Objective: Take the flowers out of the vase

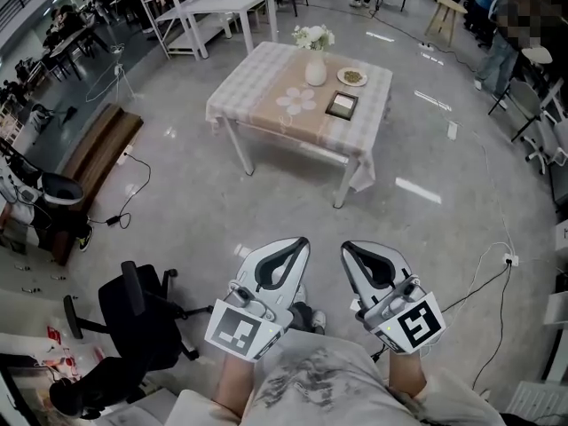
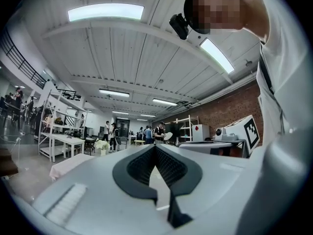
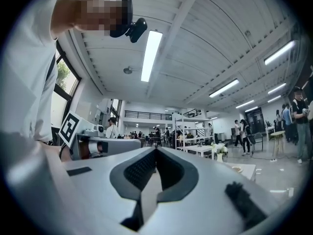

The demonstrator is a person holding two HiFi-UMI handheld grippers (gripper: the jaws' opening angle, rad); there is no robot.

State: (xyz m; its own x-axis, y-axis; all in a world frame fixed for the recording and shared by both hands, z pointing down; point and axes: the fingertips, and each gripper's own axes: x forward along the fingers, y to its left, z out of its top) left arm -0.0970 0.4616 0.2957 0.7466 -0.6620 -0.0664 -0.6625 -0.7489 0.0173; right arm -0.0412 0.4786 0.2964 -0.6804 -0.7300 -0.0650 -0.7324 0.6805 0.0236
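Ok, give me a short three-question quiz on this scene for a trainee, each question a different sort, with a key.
1. Short answer: where do the flowers stand at this moment?
2. True or false: the left claw and the right claw are both shut and empty, well away from the table.
3. Multiple choice: in the head view, the small plate lies to which side of the vase? A) left B) right C) nearer the camera

Key
1. In the vase, on the table.
2. True.
3. B.
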